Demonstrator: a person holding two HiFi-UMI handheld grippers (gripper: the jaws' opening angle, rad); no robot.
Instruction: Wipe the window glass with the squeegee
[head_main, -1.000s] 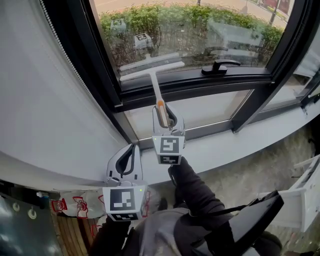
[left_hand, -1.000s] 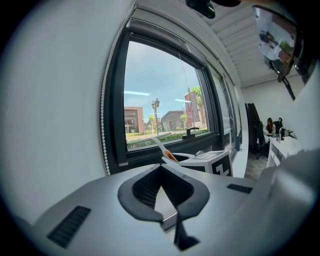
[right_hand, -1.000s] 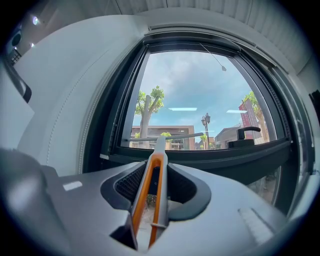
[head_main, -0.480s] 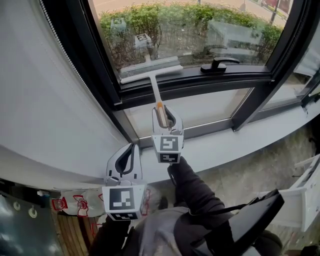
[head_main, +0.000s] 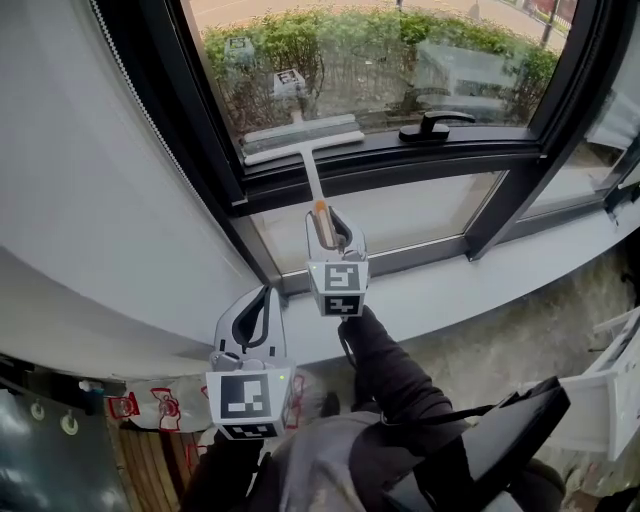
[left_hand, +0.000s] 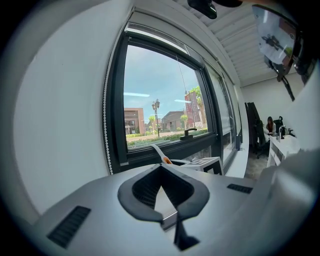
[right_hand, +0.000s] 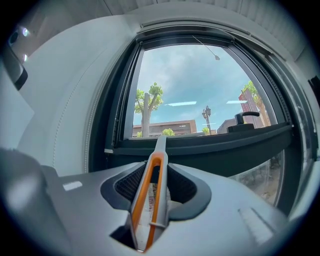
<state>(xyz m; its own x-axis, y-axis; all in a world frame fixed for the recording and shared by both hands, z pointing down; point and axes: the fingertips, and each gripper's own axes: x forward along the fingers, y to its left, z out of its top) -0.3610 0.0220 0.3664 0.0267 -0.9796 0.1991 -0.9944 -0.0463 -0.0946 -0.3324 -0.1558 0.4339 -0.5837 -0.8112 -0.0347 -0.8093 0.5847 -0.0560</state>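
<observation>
In the head view your right gripper (head_main: 325, 226) clamps the squeegee (head_main: 311, 172), blade low on the glass (head_main: 380, 60) left of the window handle (head_main: 432, 127); the left gripper view shows your left gripper (head_main: 252, 322) closed on nothing; the right gripper view shows jaws pinching the orange-edged grip.

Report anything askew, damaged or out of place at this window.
Nothing stands out. The squeegee runs parallel to the lower frame at the bottom of the window glass, its handle clamped in the right gripper. The left gripper is idle below, jaws together on nothing. No cracks or spills show.
</observation>
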